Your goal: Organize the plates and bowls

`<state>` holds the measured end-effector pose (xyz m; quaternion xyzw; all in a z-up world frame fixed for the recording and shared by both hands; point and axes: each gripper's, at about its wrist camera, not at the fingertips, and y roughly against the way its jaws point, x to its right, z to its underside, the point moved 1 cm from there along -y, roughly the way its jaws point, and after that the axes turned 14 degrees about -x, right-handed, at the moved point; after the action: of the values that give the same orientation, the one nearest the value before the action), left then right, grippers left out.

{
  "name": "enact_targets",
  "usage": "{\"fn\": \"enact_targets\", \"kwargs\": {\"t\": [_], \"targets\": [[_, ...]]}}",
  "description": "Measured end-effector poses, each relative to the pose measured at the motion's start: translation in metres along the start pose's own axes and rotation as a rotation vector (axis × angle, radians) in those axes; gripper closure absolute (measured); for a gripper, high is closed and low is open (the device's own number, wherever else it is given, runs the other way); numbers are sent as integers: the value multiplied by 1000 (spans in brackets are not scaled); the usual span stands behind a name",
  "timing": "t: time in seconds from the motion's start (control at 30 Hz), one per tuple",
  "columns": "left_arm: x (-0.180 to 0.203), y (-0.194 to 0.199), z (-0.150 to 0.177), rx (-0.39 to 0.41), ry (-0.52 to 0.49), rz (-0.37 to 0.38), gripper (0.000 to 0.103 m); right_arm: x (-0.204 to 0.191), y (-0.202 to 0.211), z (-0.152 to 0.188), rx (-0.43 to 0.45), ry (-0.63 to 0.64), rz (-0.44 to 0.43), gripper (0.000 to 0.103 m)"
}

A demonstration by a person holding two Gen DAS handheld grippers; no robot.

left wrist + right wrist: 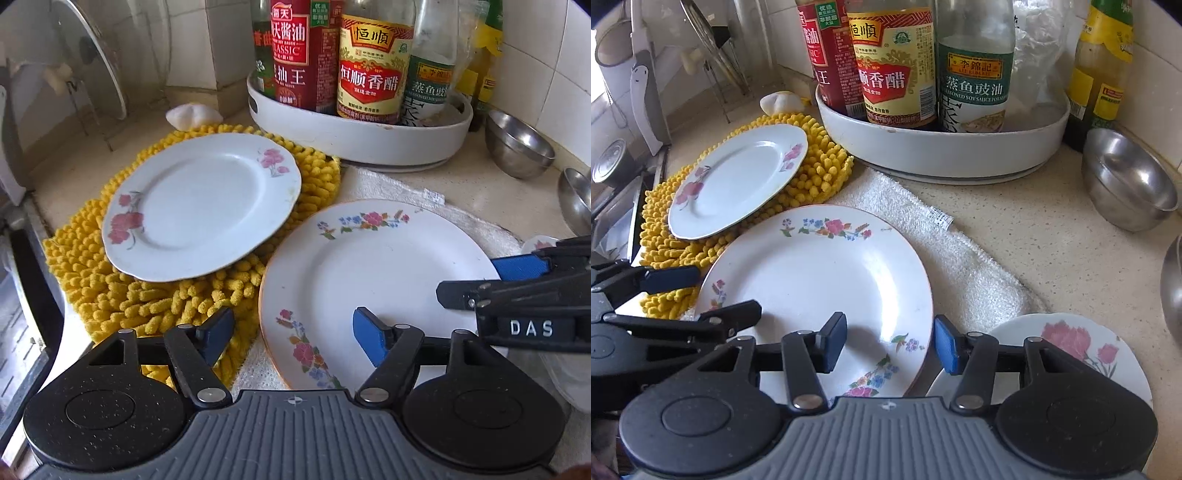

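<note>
Round white china plate w/ pink flower sprays (201, 206) sits on a bright yellow nubby chenille mat (122, 295), ahead-left of left gripper. Larger white plate w/ multicolour pink/blue/yellow florals & thin orange rim (820, 288) lies ahead of right gripper, on a white terry towel (960, 266). Shiny silver steel bowl (1126, 184) far right.

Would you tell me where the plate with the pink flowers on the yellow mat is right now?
The pink-flowered plate lies on the yellow mat, left of centre in both views, behind the larger plate and left of the white bottle tray.
</note>
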<state>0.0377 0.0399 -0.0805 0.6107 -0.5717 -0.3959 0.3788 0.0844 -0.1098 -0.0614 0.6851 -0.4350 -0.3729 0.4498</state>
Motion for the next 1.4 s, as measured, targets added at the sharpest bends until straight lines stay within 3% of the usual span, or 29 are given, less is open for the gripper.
{"fn": "enact_targets", "kwargs": {"t": [0.07, 0.33, 0.37, 0.4, 0.43, 0.5, 0.57, 0.67, 0.73, 0.83, 0.9, 1.03, 1.17, 1.33, 1.4], "targets": [[2, 1, 0, 8, 6, 12, 39, -2, 1, 0, 1, -2, 11, 33], [2, 10, -2, 4, 17, 20, 43, -3, 14, 2, 21, -44, 42, 41], [1, 13, -2, 13, 18, 25, 43, -4, 19, 2, 37, -34, 27, 60], [1, 18, -3, 30, 10, 45, 47, -5, 23, 0, 34, -19, -68, 80], [2, 24, -5, 42, 2, 65, 48, -10, 27, -1, 14, -29, -137, 78], [7, 33, -8, 56, -16, 57, 62, -22, 35, -3, 69, -9, -33, 80], [3, 32, -10, 58, -17, 73, 55, -15, 35, -6, 57, -36, -28, 79], [-10, 20, -9, 34, 26, 74, 56, 6, 32, -2, 60, -87, -18, 78], [-16, 15, -4, 14, 29, 67, 56, 21, 25, -2, 13, -121, -13, 77], [-26, 13, 5, -12, 30, 100, 55, 37, 22, -1, -22, -149, -56, 77], [-31, 12, 8, -30, 32, 127, 45, 42, 21, -4, -36, -134, -78, 77], [-30, 8, 8, -58, 50, 206, 47, 43, 8, -22, -97, -89, -162, 78], [-18, 1, 5, -63, 31, 211, 41, 46, 4, -26, -168, -58, -237, 78], [-21, -2, 3, -64, 47, 226, 39, 71, 15, -26, -117, -126, -287, 77], [-21, -2, 3, -68, 57, 227, 39, 75, 10, -30, -131, -128, -254, 79]]}}
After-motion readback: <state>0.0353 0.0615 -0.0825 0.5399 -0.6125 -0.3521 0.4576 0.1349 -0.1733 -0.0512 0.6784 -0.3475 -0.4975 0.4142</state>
